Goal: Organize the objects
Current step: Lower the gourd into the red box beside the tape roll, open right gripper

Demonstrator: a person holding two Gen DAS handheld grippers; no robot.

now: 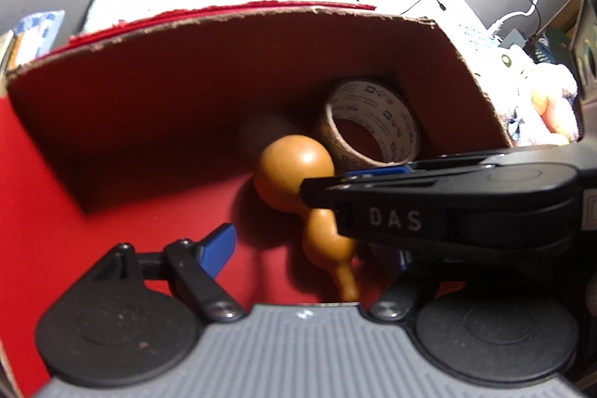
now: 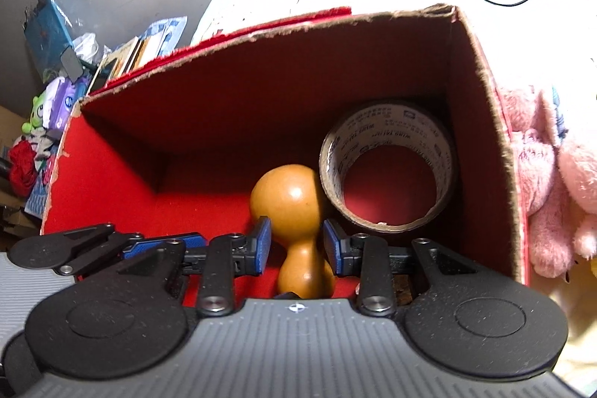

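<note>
gourd (image 2: 294, 211): glossy orange-brown, bulb and narrow waist, lying inside red-lined cardboard box (image 2: 261, 107) beside tape roll (image 2: 388, 170) | right gripper (image 2: 294, 245): jaws straddle waist, contact unclear | left gripper (image 1: 309, 248): jaws wide apart, holding nothing

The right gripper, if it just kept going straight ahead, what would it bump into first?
Most likely the gourd: the right gripper points straight at it, the narrow waist between its blue pads. Whether they already touch it is unclear. The tape roll lies behind, to the right.

Left claw (image 1: 313, 248) agape and angled downward; right claw (image 2: 294, 245) partly closed, likewise down-tilted.
</note>
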